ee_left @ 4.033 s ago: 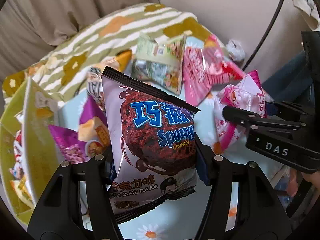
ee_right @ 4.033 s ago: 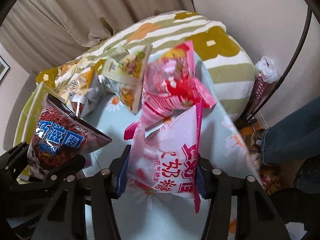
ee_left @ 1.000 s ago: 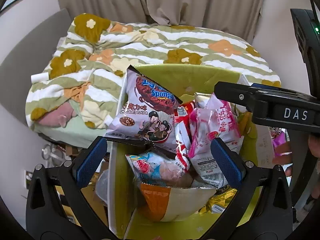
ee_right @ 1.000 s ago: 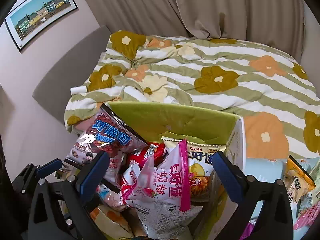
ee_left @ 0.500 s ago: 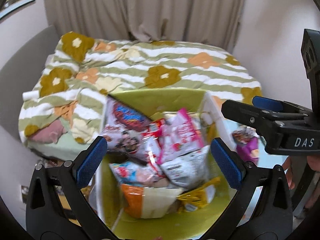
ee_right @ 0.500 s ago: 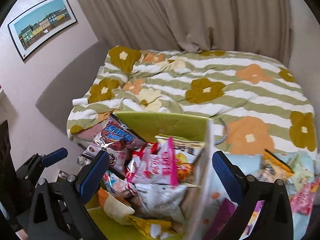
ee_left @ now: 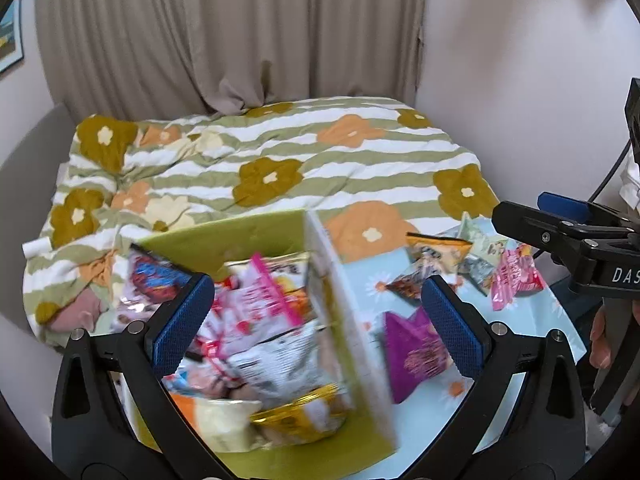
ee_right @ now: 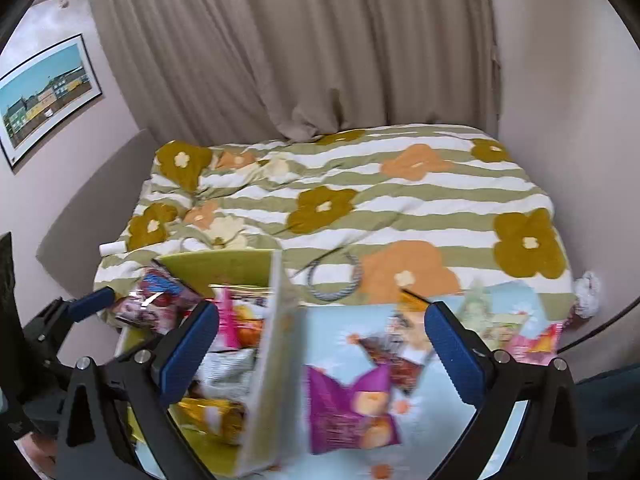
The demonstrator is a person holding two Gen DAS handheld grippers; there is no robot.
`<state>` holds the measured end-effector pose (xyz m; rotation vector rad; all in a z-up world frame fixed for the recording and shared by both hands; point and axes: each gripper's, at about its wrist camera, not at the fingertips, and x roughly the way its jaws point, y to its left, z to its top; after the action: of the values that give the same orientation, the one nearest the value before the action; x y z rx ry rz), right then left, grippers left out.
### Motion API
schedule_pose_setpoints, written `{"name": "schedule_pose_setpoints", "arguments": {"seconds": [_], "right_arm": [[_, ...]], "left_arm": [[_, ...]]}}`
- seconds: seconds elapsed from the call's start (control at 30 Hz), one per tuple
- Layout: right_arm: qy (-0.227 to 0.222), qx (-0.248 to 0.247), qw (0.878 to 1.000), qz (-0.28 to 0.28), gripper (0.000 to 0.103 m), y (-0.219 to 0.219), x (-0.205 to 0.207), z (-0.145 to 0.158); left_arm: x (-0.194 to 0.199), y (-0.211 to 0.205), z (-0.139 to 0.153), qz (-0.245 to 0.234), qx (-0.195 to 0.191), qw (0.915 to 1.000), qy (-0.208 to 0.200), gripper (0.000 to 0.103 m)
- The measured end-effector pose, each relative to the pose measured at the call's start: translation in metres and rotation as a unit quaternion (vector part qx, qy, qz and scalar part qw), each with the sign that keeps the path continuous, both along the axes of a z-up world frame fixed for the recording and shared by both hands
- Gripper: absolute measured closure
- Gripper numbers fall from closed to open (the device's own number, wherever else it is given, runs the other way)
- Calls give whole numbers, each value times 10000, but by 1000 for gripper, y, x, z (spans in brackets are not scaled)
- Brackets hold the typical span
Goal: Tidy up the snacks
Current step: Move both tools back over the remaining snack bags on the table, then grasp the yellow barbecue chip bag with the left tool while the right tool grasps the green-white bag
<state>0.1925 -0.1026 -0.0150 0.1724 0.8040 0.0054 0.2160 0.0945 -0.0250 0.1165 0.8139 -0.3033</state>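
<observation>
A green box [ee_left: 224, 236] [ee_right: 224, 264] holds several snack bags, among them the chocolate sponge bag [ee_left: 154, 276] [ee_right: 160, 292] and a pink milk-candy bag [ee_left: 264, 296]. My left gripper [ee_left: 316, 328] is open and empty above the box's right wall. My right gripper [ee_right: 320, 344] is open and empty over the box wall and the light blue cloth [ee_right: 344, 320]. A purple bag [ee_left: 416, 352] [ee_right: 352, 404] lies on the cloth just right of the box. More bags lie farther right: orange [ee_left: 436, 252], pale green [ee_left: 476, 256] and pink [ee_left: 516, 276].
A bed with a green striped flower quilt [ee_left: 280, 176] [ee_right: 360, 200] lies behind the box. Curtains [ee_left: 224, 40] hang at the back. A striped cord loop [ee_right: 336, 280] rests on the quilt. A picture [ee_right: 44, 96] hangs on the left wall.
Four seconds ago each gripper held a bag; both bags now lie in the box and both grippers are open. Over the last second both views have swung right, toward the loose bags on the cloth.
</observation>
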Motion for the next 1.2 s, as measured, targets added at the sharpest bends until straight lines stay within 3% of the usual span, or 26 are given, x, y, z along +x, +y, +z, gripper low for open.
{"name": "schedule_pose_setpoints", "arguments": {"seconds": [0.27, 0.43, 0.6, 0.93, 1.13, 1.2], "right_arm": [[139, -16, 9999, -13, 1, -99, -13, -11], [390, -45, 9989, 240, 1, -154, -6, -32], [834, -144, 9936, 744, 1, -192, 13, -72], [1286, -75, 9785, 1613, 0, -209, 51, -132], [1740, -236, 9578, 2276, 1, -190, 70, -168], [1818, -264, 9534, 2393, 1, -185, 74, -174]], "left_arm": [[9, -99, -19, -172, 339, 9990, 217, 0], [27, -151, -56, -319, 592, 9960, 587, 0], [49, -189, -105, -555, 846, 9889, 1092, 0], [94, -226, -174, -808, 1387, 9727, 1676, 0], [108, -235, -200, -867, 1682, 9639, 1875, 0], [111, -237, -207, -854, 1671, 9613, 2015, 6]]}}
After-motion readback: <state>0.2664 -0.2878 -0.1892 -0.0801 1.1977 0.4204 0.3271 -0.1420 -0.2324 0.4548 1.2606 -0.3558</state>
